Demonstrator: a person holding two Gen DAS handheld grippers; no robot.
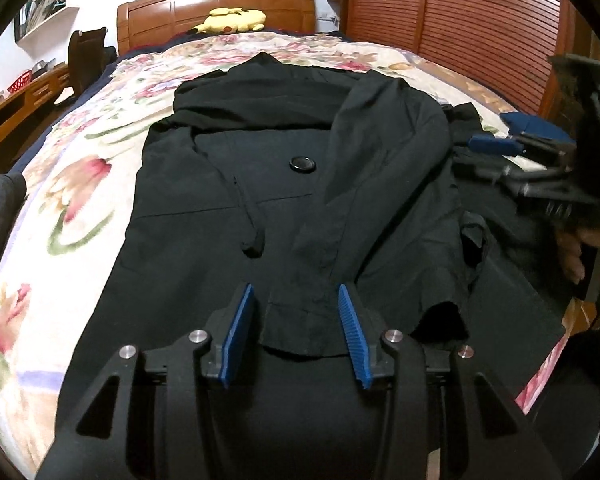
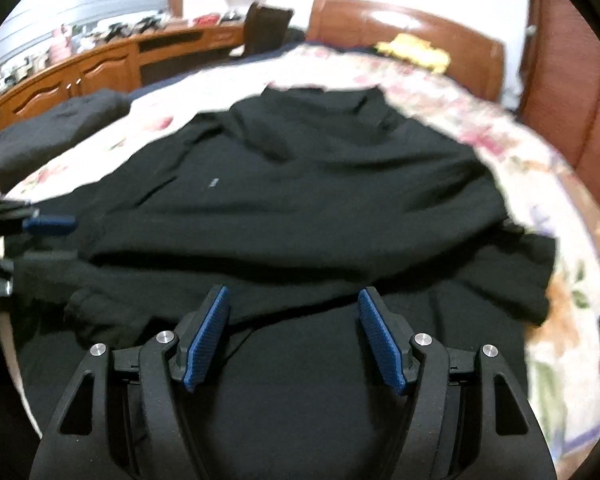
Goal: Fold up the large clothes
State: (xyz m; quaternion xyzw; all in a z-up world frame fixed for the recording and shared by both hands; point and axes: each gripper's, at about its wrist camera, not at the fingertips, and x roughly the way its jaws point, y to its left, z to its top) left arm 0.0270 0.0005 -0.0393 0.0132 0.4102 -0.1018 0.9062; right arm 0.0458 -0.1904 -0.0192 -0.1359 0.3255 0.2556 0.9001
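A large black hooded garment lies spread on the floral bedspread, hood toward the headboard. One sleeve is folded diagonally across its front, and the cuff rests between the blue pads of my left gripper, which stands open just above the cloth. My right gripper hovers open over the garment's right edge, held by a hand. In the blurred right wrist view my right gripper is open above the garment, nothing between its pads. The left gripper shows at the left edge.
A yellow plush toy lies by the wooden headboard. Louvered wooden doors stand to the right of the bed. A desk and a chair are on the left. A dark folded item sits on the bed's left side.
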